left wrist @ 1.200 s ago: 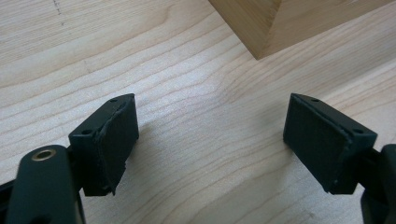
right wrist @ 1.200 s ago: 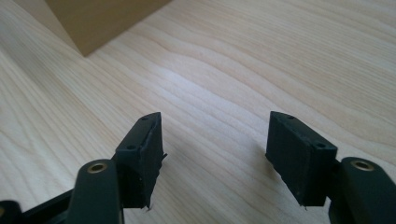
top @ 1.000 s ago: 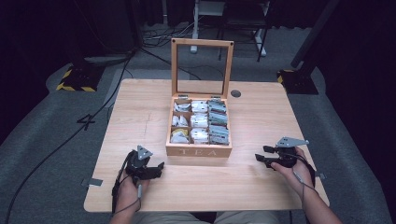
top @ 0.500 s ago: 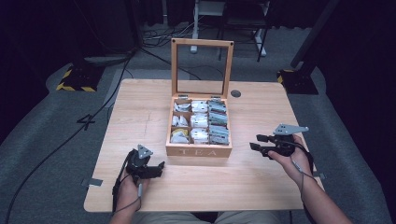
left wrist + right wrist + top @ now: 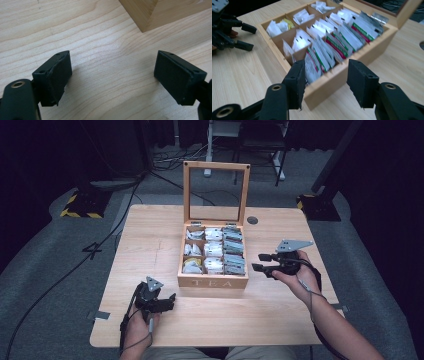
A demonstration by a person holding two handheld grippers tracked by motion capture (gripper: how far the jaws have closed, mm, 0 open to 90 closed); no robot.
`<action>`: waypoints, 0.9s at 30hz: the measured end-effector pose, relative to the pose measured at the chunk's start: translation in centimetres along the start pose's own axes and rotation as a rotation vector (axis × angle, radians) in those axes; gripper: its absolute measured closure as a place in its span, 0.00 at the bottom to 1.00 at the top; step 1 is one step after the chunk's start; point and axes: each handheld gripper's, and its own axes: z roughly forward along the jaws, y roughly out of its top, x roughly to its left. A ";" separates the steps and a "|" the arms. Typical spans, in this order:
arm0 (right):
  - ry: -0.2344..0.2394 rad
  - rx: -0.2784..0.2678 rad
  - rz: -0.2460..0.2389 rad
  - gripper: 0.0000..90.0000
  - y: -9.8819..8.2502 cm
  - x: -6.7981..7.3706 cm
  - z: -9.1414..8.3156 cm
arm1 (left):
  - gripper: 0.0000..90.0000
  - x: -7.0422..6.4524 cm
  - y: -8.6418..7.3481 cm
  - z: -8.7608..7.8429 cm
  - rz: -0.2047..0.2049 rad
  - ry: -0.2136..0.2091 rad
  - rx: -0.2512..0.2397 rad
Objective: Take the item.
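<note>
Right hand-held gripper (image 5: 264,262): held up off the bench (image 5: 155,240), just to the right of the tea box (image 5: 212,281), jaws pointing left toward the box's right wall. In its own view (image 5: 324,82) the jaws stand partly apart and have just been closing, with nothing pressed between the pads; the near corner of the box and the packets behind it show through the gap.
Right hand (image 5: 295,276): grips the tool from below and behind, forearm running in from the lower right corner, wrist raised and clear of the bench, cable looped along the arm.
Left hand-held gripper (image 5: 167,301): low over the bench near the front edge, left of and in front of the box, jaws pointing right. In its own view (image 5: 112,75) the jaws are wide apart over bare wood, holding nothing, with a corner of the box at the top.
Left hand (image 5: 137,326): rests at the front edge of the bench, forearm coming up from the bottom, grey plate on top of the tool.
Tea box: in the middle of the bench, glass-paned lid (image 5: 216,192) standing upright at the back, "TEA" on the front wall.
Tea packets (image 5: 337,42): stand on edge in the compartments; those in the column nearest the right tool carry green and red bands, the others are white, with a yellow one in a far corner compartment.
</note>
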 end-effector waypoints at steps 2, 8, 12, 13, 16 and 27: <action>0.016 -0.007 -0.009 0.56 1.1 0.1 0.6 | 0.17 0.0 -0.1 -0.1 -0.002 0.009 -0.001; 0.040 0.000 -0.021 0.58 2.8 0.4 1.9 | 0.17 -0.3 -0.2 -0.2 -0.020 0.020 -0.004; 0.055 0.004 -0.030 0.60 3.5 0.7 2.7 | 0.17 -0.2 -0.2 -0.2 -0.020 0.020 -0.004; 0.062 0.005 -0.031 0.61 3.8 0.8 3.2 | 0.17 -0.2 -0.2 -0.2 -0.020 0.018 -0.004; 0.073 0.000 -0.029 0.62 4.1 1.0 3.7 | 0.17 -0.2 -0.2 -0.2 -0.020 0.018 -0.004; 0.123 0.068 -0.075 0.69 5.7 2.5 7.3 | 0.17 -0.2 -0.1 -0.1 -0.012 0.014 -0.002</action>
